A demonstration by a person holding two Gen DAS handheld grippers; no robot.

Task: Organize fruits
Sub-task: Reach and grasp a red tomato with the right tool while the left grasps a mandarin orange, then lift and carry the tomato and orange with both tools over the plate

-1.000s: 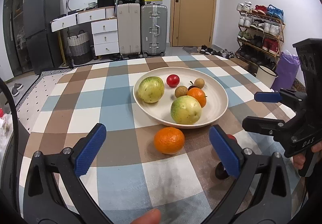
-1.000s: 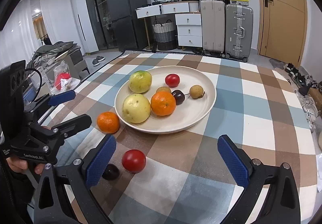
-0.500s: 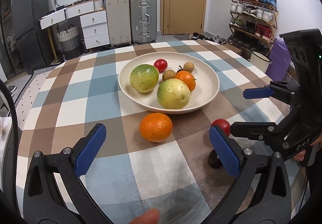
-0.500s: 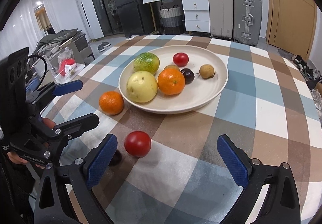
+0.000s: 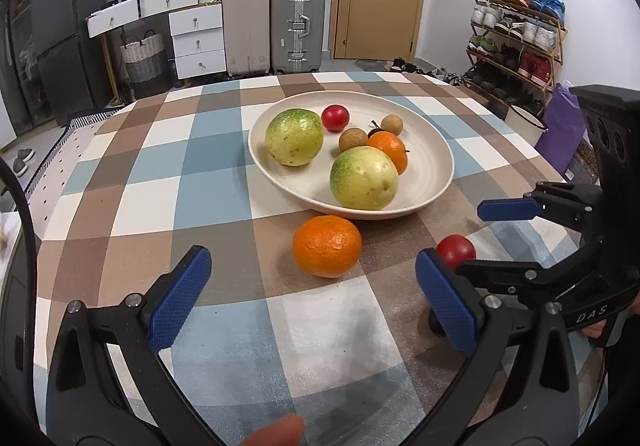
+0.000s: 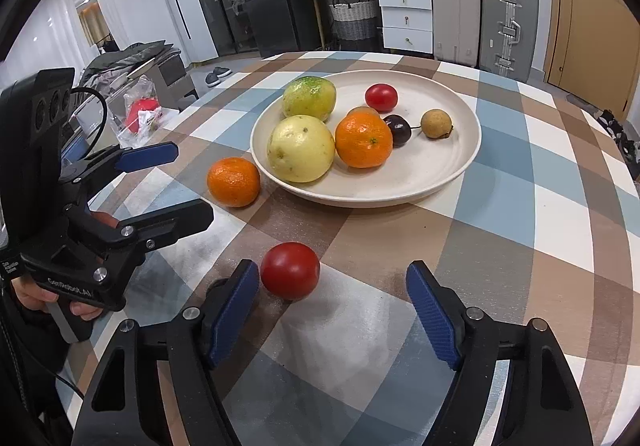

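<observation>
A cream plate point(image 6: 448, 181) on the checked tablecloth holds two green-yellow guavas, an orange, a red tomato, a dark cherry and two small brown fruits. On the cloth in front of it lie a loose orange point(image 5: 327, 252) and a red tomato point(image 6: 290, 270). My right gripper point(image 6: 332, 298) is closing, with the tomato between its fingertips close to the left pad; neither pad presses on it. A small dark fruit point(image 6: 218, 286) is mostly hidden behind that left finger. My left gripper point(image 5: 312, 286) is open, and the loose orange sits just ahead of its tips.
The table's rounded edge runs close on the left point(image 5: 48, 205) and right point(image 6: 624, 149). Beyond it stand suitcases point(image 5: 298, 25), white drawers point(image 5: 196, 37) and a shoe rack point(image 5: 516, 41). A hand grips each tool's handle.
My right gripper's jaws have narrowed and it has sunk towards the loose tomato, which now lies between its tips. My left gripper has tilted towards the loose orange, which looks nearer.
</observation>
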